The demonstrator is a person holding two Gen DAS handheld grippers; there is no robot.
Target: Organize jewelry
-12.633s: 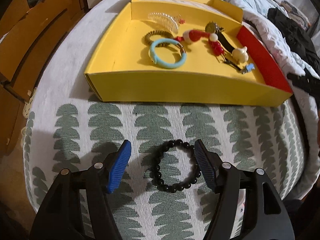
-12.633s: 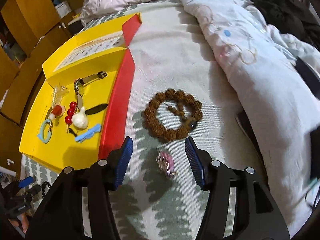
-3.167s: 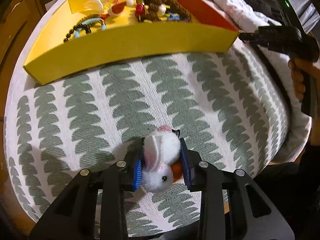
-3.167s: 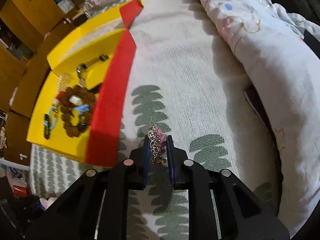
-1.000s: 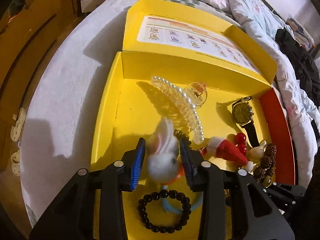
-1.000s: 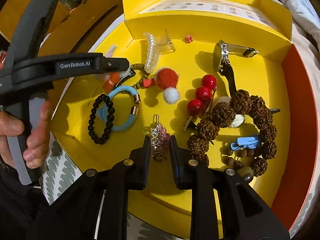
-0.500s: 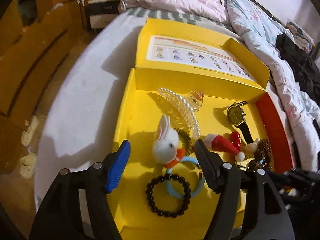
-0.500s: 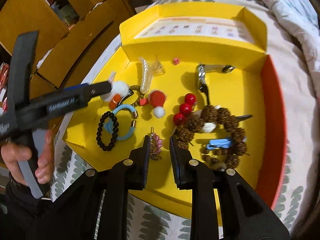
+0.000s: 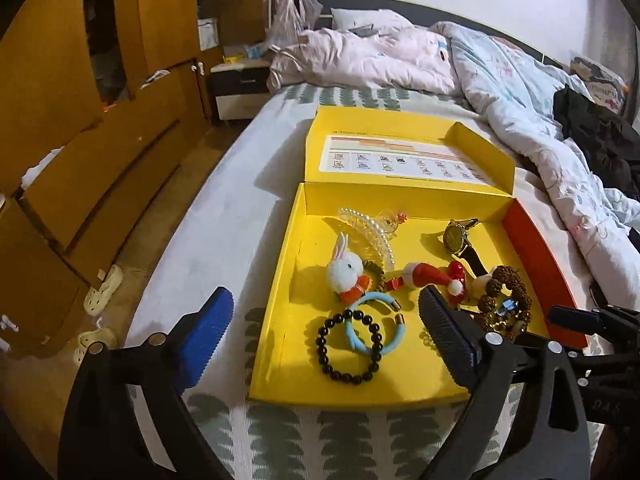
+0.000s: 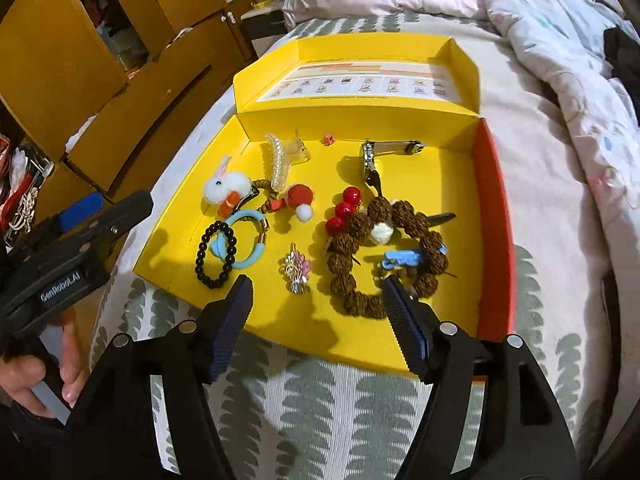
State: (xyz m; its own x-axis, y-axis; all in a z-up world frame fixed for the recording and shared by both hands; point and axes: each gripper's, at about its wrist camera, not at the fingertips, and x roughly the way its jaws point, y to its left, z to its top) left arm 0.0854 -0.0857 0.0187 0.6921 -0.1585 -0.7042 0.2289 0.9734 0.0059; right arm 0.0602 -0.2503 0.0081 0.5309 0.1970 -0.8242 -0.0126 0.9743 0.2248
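From the left wrist, a bed (image 9: 224, 216) with a leaf-print sheet sits beside brown wooden cupboards (image 9: 80, 92). A yellow box (image 9: 280, 308) lies open on the sheet. The left gripper (image 9: 326, 324) has just been opening and its jaws now stand wide, with nothing between them. In the box, the fluffy white bunny (image 9: 345, 270) lies next to a pearl hair clip (image 9: 370, 232). Below it are a black bead bracelet (image 9: 347, 346) and a blue band (image 9: 374, 326), which overlap. A watch (image 9: 458, 238) lies near the red side wall.

From the right wrist, the same box (image 10: 400, 120) fills the middle of the bed. The right gripper (image 10: 316, 306) has also just been opening; its jaws are apart and empty. The little pink sparkly charm (image 10: 297, 270) lies loose on the box floor just past them. To its right is a big brown bead bracelet (image 10: 384, 256) with a blue clip (image 10: 404, 258) on it. A hand (image 10: 40, 368) at the left edge holds the other gripper.
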